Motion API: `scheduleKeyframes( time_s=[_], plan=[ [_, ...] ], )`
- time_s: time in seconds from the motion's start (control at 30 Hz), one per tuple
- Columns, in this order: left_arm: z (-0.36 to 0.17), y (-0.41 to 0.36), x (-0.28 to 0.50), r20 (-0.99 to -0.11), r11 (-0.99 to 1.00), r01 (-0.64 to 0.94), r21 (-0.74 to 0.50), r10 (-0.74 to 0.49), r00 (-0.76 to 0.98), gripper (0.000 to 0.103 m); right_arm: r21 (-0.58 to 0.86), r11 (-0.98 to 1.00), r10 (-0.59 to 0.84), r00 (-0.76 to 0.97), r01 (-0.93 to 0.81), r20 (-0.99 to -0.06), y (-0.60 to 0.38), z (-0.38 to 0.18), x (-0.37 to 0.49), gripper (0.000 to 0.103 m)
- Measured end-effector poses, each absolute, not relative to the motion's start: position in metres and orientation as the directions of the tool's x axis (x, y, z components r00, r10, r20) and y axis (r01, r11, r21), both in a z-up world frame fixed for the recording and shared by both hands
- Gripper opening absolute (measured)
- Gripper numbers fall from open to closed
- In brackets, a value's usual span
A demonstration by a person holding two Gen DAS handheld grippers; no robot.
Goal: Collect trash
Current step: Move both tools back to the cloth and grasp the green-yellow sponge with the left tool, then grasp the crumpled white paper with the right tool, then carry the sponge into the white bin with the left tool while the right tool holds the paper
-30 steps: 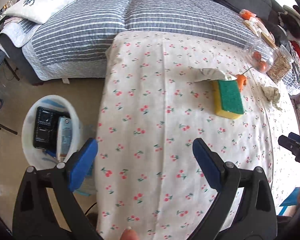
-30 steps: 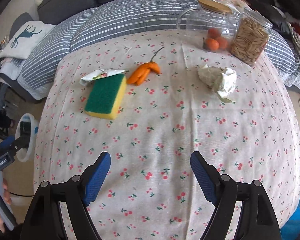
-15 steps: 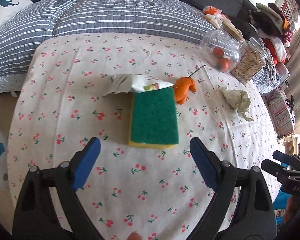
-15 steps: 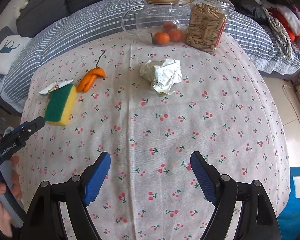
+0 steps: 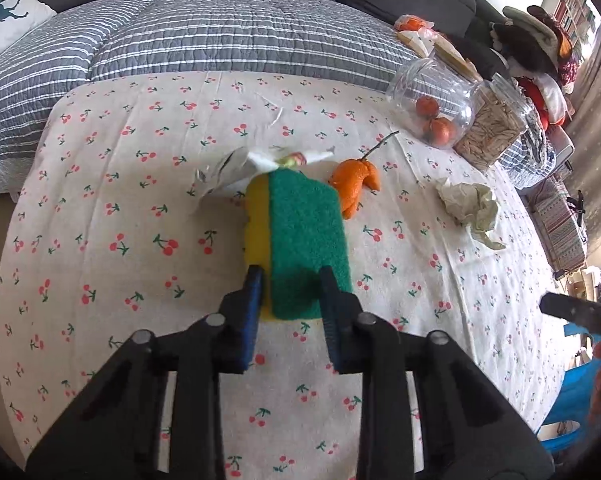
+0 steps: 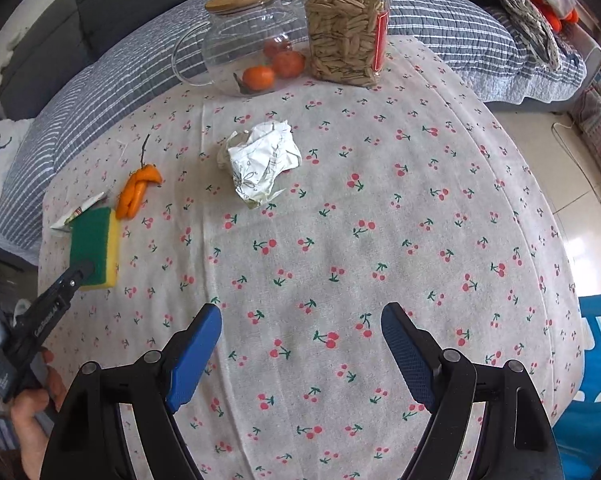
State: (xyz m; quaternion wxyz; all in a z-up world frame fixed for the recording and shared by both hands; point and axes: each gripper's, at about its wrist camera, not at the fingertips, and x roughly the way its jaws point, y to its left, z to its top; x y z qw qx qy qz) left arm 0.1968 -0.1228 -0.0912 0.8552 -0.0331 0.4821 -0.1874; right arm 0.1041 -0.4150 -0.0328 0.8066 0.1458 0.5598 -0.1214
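**Sponge pinched at one end only, other trash not yet taken**

The sponge [image 5: 300, 236], green face up over a yellow body, lies near the left edge of the table [image 6: 380, 240], which a cherry-print cloth covers. The left gripper [image 5: 290, 284] has just been closing, and its jaws now stand at the two long sides of the sponge's near end; it seems to grasp the sponge. The right gripper [image 6: 300, 344] hangs released over bare cloth near the front edge, with nothing between its jaws.

Risks, as I judge them:
- The grip is only on the near end, so the soft sponge can bend, droop or slip out when it is lifted.
- A torn wrapper [image 5: 260, 162] touches the far end of the sponge and maybe lies partly under it; a lift can drag it or flick it off the left edge.
- The orange peel [image 5: 354, 182] lies just beside the sponge and can be pushed away.
- The crumpled paper [image 6: 262, 162] near the middle of the table is light, so a jaw that closes off-centre can push it toward the glass jug [image 6: 244, 52]
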Motion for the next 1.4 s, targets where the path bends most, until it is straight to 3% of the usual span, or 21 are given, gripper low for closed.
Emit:
scheduleKeyframes(
  time_s=[0.33, 0.6, 0.77, 0.87, 0.9, 0.93, 1.4],
  plan=[
    [-0.075, -0.101, 0.178, -0.826, 0.908, 0.33, -0.257, -0.384, 0.414, 0.018, 0.233, 0.913, 0.067, 0.442, 0.334, -0.895, -0.428, -0.051, 0.145, 0.082],
    [-0.049, -0.082, 0.167, -0.774, 0.883, 0.322, -0.342, -0.459, 0.436, 0.018, 0.219, 0.922, 0.035, 0.495, 0.32, -0.868, -0.433, -0.054, 0.174, 0.08],
    [-0.05, -0.068, 0.166, -0.777, 0.894, 0.292, -0.339, -0.441, 0.449, 0.018, 0.239, 0.924, 0.063, 0.501, 0.297, -0.863, -0.426, -0.067, 0.189, 0.068],
    [-0.053, -0.06, 0.166, -0.787, 0.903, 0.269, -0.335, -0.425, 0.447, 0.018, 0.263, 0.927, 0.094, 0.512, 0.269, -0.854, -0.422, -0.073, 0.196, 0.048],
    [-0.053, -0.057, 0.165, -0.788, 0.905, 0.263, -0.334, -0.421, 0.448, 0.018, 0.268, 0.926, 0.098, 0.514, 0.267, -0.852, -0.422, -0.074, 0.197, 0.034],
    [-0.053, -0.053, 0.164, -0.788, 0.907, 0.257, -0.334, -0.418, 0.451, 0.018, 0.273, 0.924, 0.103, 0.513, 0.269, -0.852, -0.422, -0.076, 0.198, 0.03],
    [-0.036, 0.018, 0.15, -0.767, 0.931, 0.171, -0.324, -0.364, 0.529, 0.018, 0.25, 0.956, 0.145, 0.496, 0.152, -0.856, -0.387, -0.037, 0.149, 0.026]
  ],
)
